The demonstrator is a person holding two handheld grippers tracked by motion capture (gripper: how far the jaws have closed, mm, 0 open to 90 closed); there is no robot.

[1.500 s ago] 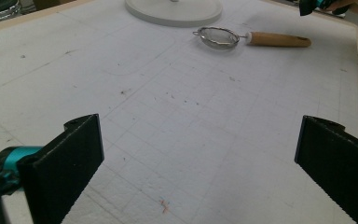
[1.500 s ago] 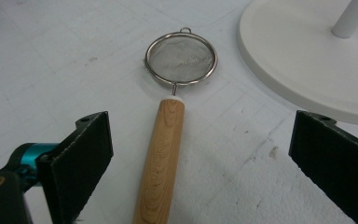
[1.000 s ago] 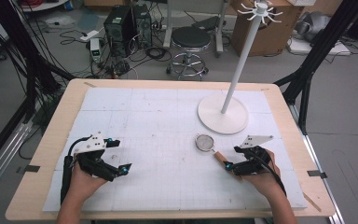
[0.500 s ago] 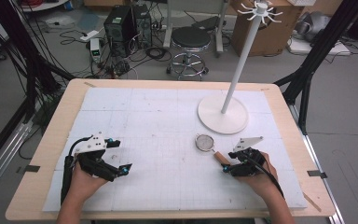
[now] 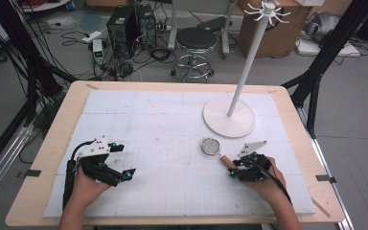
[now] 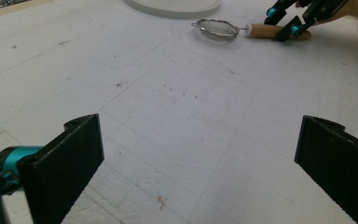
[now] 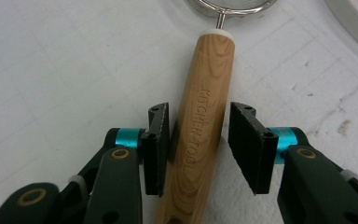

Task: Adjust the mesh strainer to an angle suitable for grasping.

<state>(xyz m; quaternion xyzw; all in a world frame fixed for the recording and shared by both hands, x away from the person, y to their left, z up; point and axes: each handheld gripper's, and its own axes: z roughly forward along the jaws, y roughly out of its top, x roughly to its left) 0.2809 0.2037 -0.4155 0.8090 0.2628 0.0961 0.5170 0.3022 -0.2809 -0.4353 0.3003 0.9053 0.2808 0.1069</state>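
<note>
A small mesh strainer (image 5: 211,145) with a wooden handle (image 7: 205,93) lies flat on the white mat right of centre, its handle toward my right hand. My right gripper (image 5: 233,168) straddles the handle low on the mat. Its jaws have just been closing with the handle between them: one pad touches the wood, the other stands a sliver off. The left gripper view shows the strainer (image 6: 216,29) and the right gripper (image 6: 284,21) far off. My left gripper (image 5: 126,159) rests at the mat's front left, wide open, with only bare mat between its jaws (image 6: 198,168).
A white stand with a round base (image 5: 229,117) and a tall pole topped with hooks rises just behind the strainer. The gridded white mat (image 5: 163,120) covers most of the wooden table (image 5: 43,158). A stool and computer gear sit on the floor beyond.
The right gripper's jaws have narrowed from wide apart to close around the wooden handle. The left hand and gripper have not moved, and the strainer lies where it was.
</note>
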